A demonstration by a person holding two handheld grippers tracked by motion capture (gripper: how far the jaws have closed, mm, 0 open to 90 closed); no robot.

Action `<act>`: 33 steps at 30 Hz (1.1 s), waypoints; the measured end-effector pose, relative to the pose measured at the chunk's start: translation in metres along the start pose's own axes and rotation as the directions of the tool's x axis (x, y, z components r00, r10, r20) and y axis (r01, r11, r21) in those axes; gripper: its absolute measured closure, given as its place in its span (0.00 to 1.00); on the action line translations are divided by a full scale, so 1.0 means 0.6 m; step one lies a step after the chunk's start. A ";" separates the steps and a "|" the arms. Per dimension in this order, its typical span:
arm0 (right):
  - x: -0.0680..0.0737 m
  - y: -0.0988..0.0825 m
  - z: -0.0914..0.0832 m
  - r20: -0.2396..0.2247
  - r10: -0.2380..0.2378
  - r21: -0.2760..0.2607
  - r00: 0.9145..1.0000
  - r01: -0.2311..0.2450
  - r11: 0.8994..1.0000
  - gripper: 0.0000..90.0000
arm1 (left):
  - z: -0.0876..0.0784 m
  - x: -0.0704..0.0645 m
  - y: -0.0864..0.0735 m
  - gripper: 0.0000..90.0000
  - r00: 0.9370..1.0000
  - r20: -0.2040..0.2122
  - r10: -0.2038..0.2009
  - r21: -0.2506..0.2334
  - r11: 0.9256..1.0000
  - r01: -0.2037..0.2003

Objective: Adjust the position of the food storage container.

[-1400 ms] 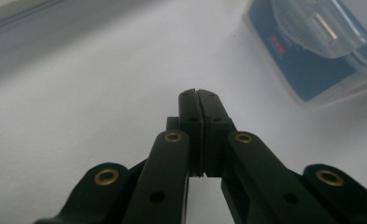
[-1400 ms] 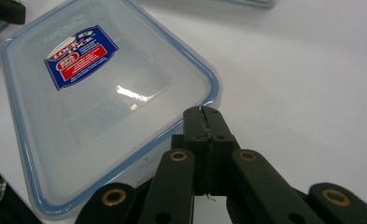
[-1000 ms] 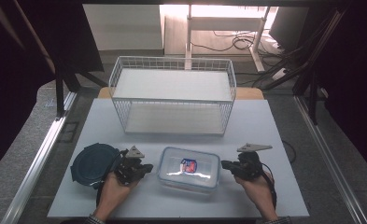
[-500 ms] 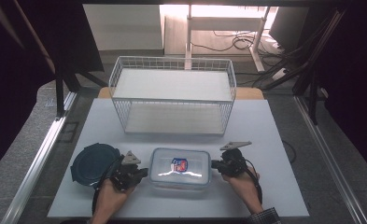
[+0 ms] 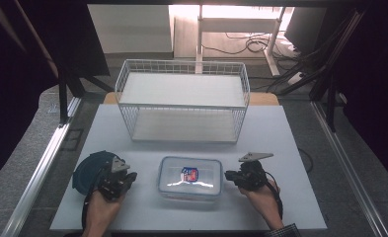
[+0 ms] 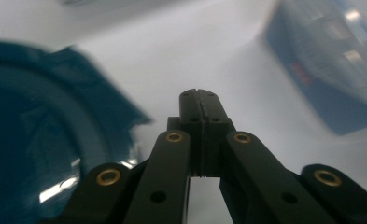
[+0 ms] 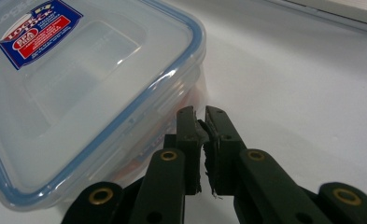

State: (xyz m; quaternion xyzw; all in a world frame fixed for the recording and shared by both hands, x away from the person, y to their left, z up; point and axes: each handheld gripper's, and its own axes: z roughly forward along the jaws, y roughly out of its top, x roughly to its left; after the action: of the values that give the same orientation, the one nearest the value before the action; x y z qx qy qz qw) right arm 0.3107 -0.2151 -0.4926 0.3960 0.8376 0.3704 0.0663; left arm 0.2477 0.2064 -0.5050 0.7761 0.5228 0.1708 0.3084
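- Near the front edge of the white table [image 5: 290,143], a clear plastic food container [image 5: 190,177] lies flat with its blue-rimmed lid on and a red-and-blue label on top
- Left of the container, with a strip of bare table between, the left gripper [image 5: 127,178] is held in the person's left hand [image 5: 100,210]; its jaws are clenched together with nothing between them, as the left gripper view shows [image 6: 201,100]
- Just beyond that gripper on the side away from the container lies a dark teal round lid [image 5: 89,167], partly covered by the gripper body; in the left gripper view it is a blurred shape [image 6: 45,140] at the left, and the container shows blurred at the upper right [image 6: 330,60]
- Right of the container, the right gripper [image 5: 228,176] is held in the person's right hand [image 5: 261,197], its tips at the container's right end
- From the right gripper view [image 7: 199,116], its jaws stand a narrow slit apart, having just begun to part; nothing is between them, and the tips are just beside the container's side wall [image 7: 78,93], below the lid's rim; whether they touch it cannot be told
- Behind the container, farther up the table, stands a white wire basket [image 5: 181,101], well apart from both grippers
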 end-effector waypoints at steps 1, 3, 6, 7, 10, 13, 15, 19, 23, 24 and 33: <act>-0.001 -0.001 -0.001 0.000 -0.001 0.001 1.000 0.001 1.000 0.93 | -0.003 0.009 -0.003 1.00 0.999 0.027 -0.019 -0.011 1.000 0.019; -0.002 -0.002 -0.002 -0.002 0.005 -0.001 1.000 -0.005 1.000 0.92 | -0.006 0.016 -0.005 1.00 0.999 0.027 -0.023 -0.019 1.000 0.024; -0.003 -0.001 -0.003 0.000 0.009 -0.006 1.000 -0.009 1.000 0.92 | -0.004 0.016 -0.004 1.00 1.000 0.020 -0.011 -0.011 1.000 0.011; -0.003 -0.001 -0.003 0.000 0.007 -0.007 1.000 -0.007 1.000 0.92 | -0.005 0.018 -0.004 1.00 1.000 0.008 0.005 -0.012 1.000 -0.005; -0.001 -0.002 -0.005 -0.003 0.004 -0.010 1.000 -0.004 1.000 0.92 | -0.007 0.038 -0.007 1.00 1.000 -0.004 -0.016 -0.014 1.000 0.016; -0.002 -0.005 -0.009 -0.003 0.003 -0.012 1.000 -0.003 1.000 0.92 | -0.010 0.049 -0.010 1.00 0.999 -0.013 -0.036 -0.015 0.999 0.036; -0.002 -0.007 -0.015 0.000 -0.002 -0.018 1.000 0.002 1.000 0.91 | -0.013 0.047 -0.011 0.96 0.999 0.014 -0.030 -0.038 0.999 0.030; 0.003 -0.014 -0.034 0.008 -0.028 -0.037 1.000 0.028 0.999 0.82 | -0.016 0.029 -0.008 0.83 0.994 0.103 0.026 -0.090 0.996 -0.017; 0.007 -0.019 -0.048 0.004 -0.042 -0.066 0.999 0.042 0.997 0.60 | -0.016 0.009 -0.004 0.50 0.982 0.153 0.109 -0.135 0.987 -0.088; 0.008 -0.020 -0.049 0.004 -0.042 -0.070 0.999 0.042 0.997 0.49 | -0.015 0.006 -0.005 0.42 0.978 0.168 0.120 -0.146 0.985 -0.095; 0.002 -0.036 -0.044 0.019 -0.047 -0.115 0.999 0.049 0.992 0.05 | -0.006 -0.004 -0.004 0.10 0.968 0.205 0.144 -0.138 0.983 -0.117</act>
State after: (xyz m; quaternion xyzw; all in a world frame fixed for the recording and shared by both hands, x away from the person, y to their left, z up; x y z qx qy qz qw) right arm 0.2856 -0.2381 -0.4878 0.3743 0.8234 0.4134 0.1048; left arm 0.2429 0.2058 -0.5036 0.8020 0.4226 0.1387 0.3988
